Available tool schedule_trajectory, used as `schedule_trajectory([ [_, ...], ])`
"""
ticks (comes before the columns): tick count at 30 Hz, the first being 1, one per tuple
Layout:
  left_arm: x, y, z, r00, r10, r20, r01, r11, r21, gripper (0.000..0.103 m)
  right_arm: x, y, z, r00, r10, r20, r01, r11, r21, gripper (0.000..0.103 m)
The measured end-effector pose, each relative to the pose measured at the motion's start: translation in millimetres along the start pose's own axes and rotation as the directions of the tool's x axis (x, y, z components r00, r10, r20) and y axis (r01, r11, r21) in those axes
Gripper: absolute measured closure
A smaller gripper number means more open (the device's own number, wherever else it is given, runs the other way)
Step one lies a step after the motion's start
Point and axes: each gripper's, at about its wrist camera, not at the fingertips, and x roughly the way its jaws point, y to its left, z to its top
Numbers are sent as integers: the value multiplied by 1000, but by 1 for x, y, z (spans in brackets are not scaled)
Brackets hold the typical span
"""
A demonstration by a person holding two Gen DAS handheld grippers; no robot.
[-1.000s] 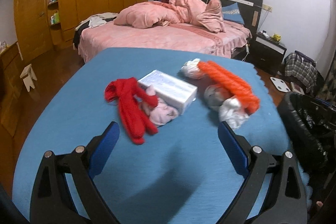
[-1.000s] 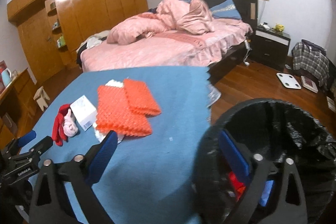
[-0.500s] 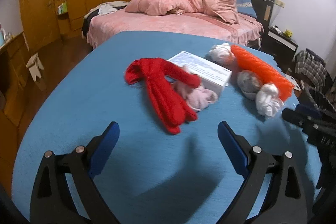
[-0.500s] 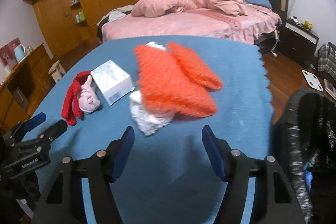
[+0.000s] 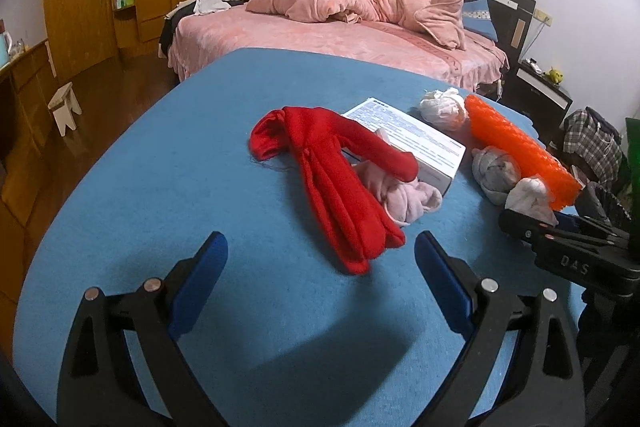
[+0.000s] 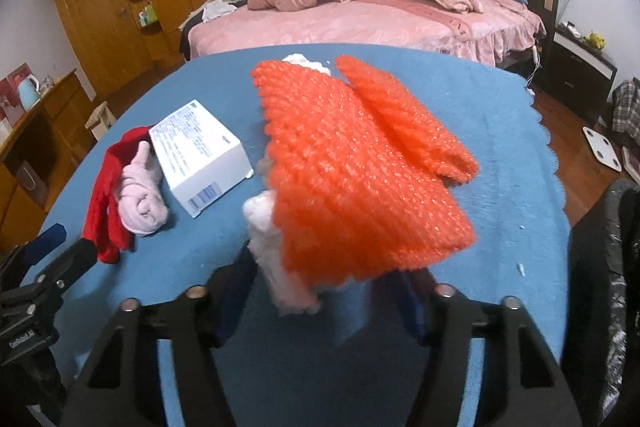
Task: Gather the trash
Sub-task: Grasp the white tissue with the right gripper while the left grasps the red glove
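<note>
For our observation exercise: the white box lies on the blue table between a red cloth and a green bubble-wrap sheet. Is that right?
Not quite. The bubble-wrap sheet is orange, not green, as the right wrist view shows. The rest stands: the white box lies on the blue table between the red cloth and that sheet.

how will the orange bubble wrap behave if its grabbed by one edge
The bubble wrap is probably light for its bulk, being air-filled sheet. Its folded layers already splay apart, so it may flop open. It lies over a white wad, which might drag along.
</note>
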Motion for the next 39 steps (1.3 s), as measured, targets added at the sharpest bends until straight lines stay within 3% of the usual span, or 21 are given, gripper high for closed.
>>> schedule_trajectory([
  [1, 3, -1, 1, 1000, -3, -6, 3, 1000, 2, 11, 0, 1, 1, 1000, 5, 2, -5, 1000, -4, 60],
  [2, 6, -2, 3, 1000, -7, -14, 7, 1000, 5, 13, -1, 2, 1, 1000, 17, 1, -17, 1000, -12, 63],
  [4, 13, -3, 5, 999, -21, -37, 21, 1000, 9, 30, -3, 4, -1, 1000, 24, 2, -24, 999, -29, 66],
  [6, 21, -4, 7, 998, -32, -61, 32, 999, 7, 36, -5, 5, -3, 1000, 30, 2, -30, 999, -30, 66],
  [8, 26, -5, 7, 995, -54, -84, 54, 999, -3, 47, -8, 3, -4, 999, 38, 1, -38, 999, -24, 66],
  [13, 28, -6, 6, 992, -88, -87, 88, 996, -8, 91, -15, -3, -8, 999, 43, -7, -43, 999, -15, 66],
  [16, 20, -8, 3, 994, -86, -63, 86, 996, 2, 94, -19, -5, -11, 999, 44, -9, -44, 999, -13, 66],
  [24, -7, -8, -17, 993, -86, -75, 87, 996, 11, 94, -26, -8, -18, 999, 42, -2, -42, 999, -20, 66],
  [26, -10, -5, -19, 993, -87, -76, 87, 996, 6, 90, -26, -7, -18, 999, 40, -1, -40, 999, -17, 66],
  [27, -11, -3, -18, 994, -89, -70, 89, 996, -4, 82, -27, -7, -18, 999, 37, 1, -37, 999, -16, 66],
  [28, -12, -2, -16, 994, -89, -64, 89, 996, -11, 67, -27, -8, -18, 999, 35, 3, -35, 999, -15, 66],
  [30, -14, 0, -12, 995, -89, -39, 88, 996, -27, 52, -28, -9, -16, 999, 32, 7, -32, 999, -13, 66],
  [34, -14, -2, 1, 997, -83, 3, 83, 996, -39, 36, -26, -13, -12, 1000, 23, 11, -23, 1000, -9, 66],
  [39, 4, -1, 19, 998, -59, 4, 59, 997, -46, 35, -24, -12, -7, 1000, 24, 17, -24, 1000, -17, 66],
])
